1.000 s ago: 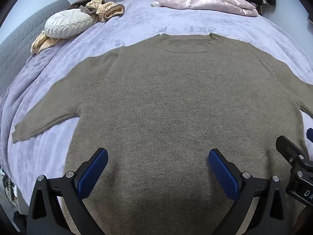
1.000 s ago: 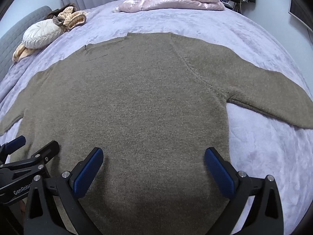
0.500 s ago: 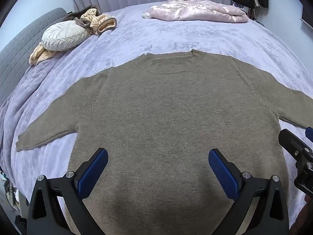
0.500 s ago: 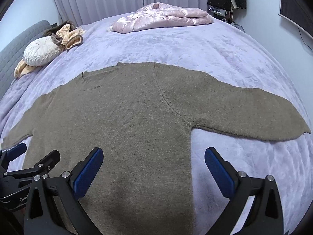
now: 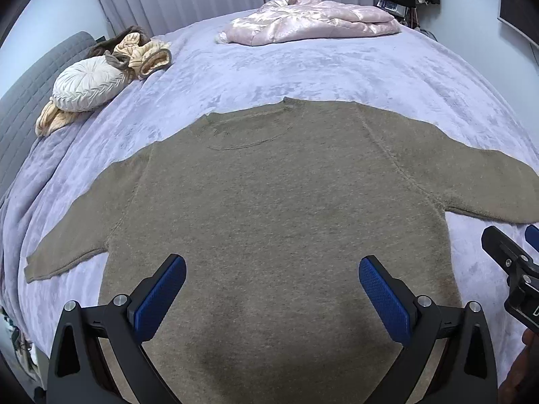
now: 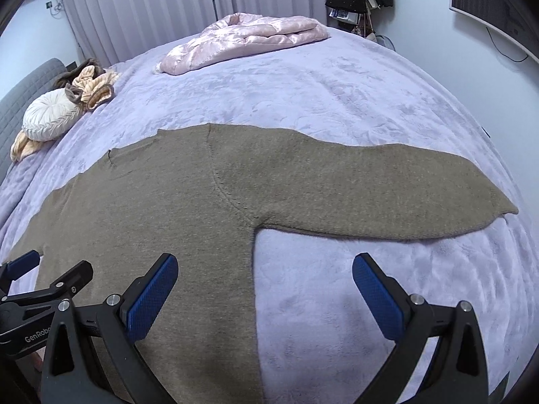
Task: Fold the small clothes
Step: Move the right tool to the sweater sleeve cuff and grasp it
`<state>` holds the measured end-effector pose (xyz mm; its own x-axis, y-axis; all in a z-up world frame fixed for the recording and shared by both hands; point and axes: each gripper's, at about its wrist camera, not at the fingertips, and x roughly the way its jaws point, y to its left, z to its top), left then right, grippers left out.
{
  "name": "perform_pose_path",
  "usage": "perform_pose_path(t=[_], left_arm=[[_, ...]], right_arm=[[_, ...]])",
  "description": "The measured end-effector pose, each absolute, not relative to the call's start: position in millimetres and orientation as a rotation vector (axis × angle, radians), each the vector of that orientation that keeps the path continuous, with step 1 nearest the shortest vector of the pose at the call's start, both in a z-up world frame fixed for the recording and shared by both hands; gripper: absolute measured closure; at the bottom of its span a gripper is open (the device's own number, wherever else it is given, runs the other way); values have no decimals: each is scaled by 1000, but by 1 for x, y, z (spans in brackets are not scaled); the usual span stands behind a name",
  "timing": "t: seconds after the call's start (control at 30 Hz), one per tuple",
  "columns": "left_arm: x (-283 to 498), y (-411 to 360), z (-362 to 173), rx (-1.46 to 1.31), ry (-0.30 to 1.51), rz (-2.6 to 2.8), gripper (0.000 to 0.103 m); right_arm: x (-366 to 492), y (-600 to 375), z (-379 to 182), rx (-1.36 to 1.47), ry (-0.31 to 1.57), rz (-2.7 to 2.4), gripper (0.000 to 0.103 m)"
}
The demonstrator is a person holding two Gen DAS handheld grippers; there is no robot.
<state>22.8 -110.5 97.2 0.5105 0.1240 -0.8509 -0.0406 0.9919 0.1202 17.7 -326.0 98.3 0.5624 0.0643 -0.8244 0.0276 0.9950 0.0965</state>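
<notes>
sweater (image 5: 276, 208): olive knit, flat across frame centre, sleeves spread
left gripper (image 5: 272, 289): bottom of frame, blue pads wide apart, over hem
pink jacket (image 5: 313, 20): top centre

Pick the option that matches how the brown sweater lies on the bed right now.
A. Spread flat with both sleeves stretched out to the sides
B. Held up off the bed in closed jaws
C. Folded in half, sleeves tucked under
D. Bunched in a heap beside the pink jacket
A: the brown sweater lies flat on the bed, its sleeves spread to either side, while the left gripper and right gripper hover open and empty.
</notes>
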Motion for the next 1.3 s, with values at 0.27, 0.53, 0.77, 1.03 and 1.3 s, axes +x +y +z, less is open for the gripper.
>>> perform_pose_path(t=[0.27, 0.53, 0.77, 1.03, 1.3], left_arm=[[35, -149, 106, 116, 1018, 44, 0], [53, -198, 110, 154, 1012, -22, 0], [69, -239, 108, 189, 1015, -61, 0], [86, -276, 97, 213, 1034, -97, 0], [100, -289, 81, 229, 1059, -85, 0]], right_arm=[[21, -363, 94, 118, 982, -47, 0], [25, -423, 86, 179, 984, -135, 0], [34, -479, 81, 213, 982, -226, 0], [42, -549, 67, 299, 980, -326, 0], [68, -602, 51, 482, 934, -277, 0]])
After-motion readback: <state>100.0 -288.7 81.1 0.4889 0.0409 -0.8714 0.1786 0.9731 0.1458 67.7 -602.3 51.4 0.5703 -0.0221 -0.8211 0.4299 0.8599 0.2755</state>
